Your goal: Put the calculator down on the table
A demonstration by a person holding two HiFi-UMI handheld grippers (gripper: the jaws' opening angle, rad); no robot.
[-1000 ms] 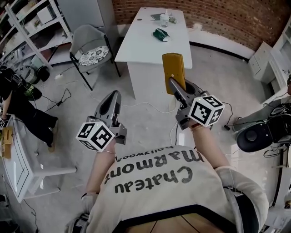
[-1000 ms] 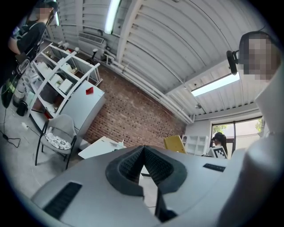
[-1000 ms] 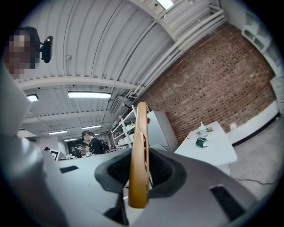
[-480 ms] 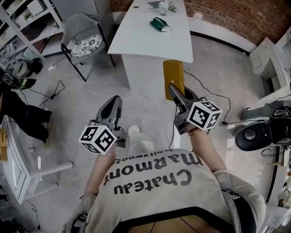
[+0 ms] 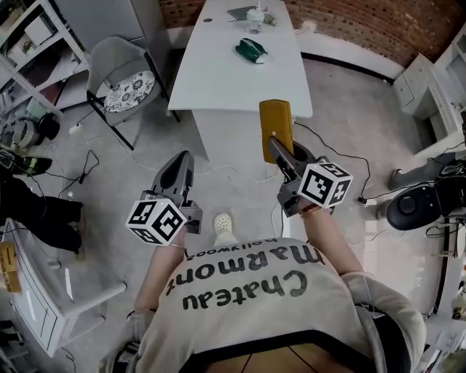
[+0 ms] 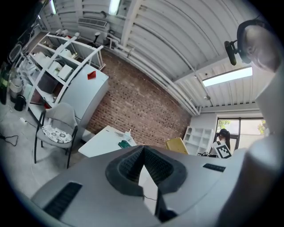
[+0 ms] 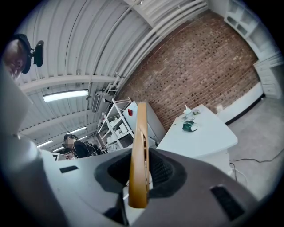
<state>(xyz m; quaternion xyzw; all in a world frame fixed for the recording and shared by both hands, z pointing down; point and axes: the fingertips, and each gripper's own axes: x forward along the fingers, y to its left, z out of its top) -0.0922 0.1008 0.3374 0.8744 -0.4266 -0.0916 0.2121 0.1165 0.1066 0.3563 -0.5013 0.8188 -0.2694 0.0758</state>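
Observation:
A yellow calculator (image 5: 277, 127) stands on edge between the jaws of my right gripper (image 5: 277, 143), which is shut on it. It hangs in the air just short of the near end of the white table (image 5: 218, 80). In the right gripper view the calculator (image 7: 140, 146) shows edge-on in front of the table (image 7: 208, 133). My left gripper (image 5: 181, 165) hangs over the floor to the left, its jaws together with nothing between them. The left gripper view shows the table (image 6: 103, 141) ahead and the calculator (image 6: 176, 144) at the right.
A green object (image 5: 251, 49) and small items (image 5: 255, 16) lie toward the table's far end. A grey chair (image 5: 125, 80) stands left of the table. Cables trail over the floor, shelving (image 5: 33, 44) is at far left, a brick wall (image 5: 364, 22) behind.
Both grippers and the view have moved toward the table, whose near end now lies right ahead of the calculator. The grip on the calculator is unchanged.

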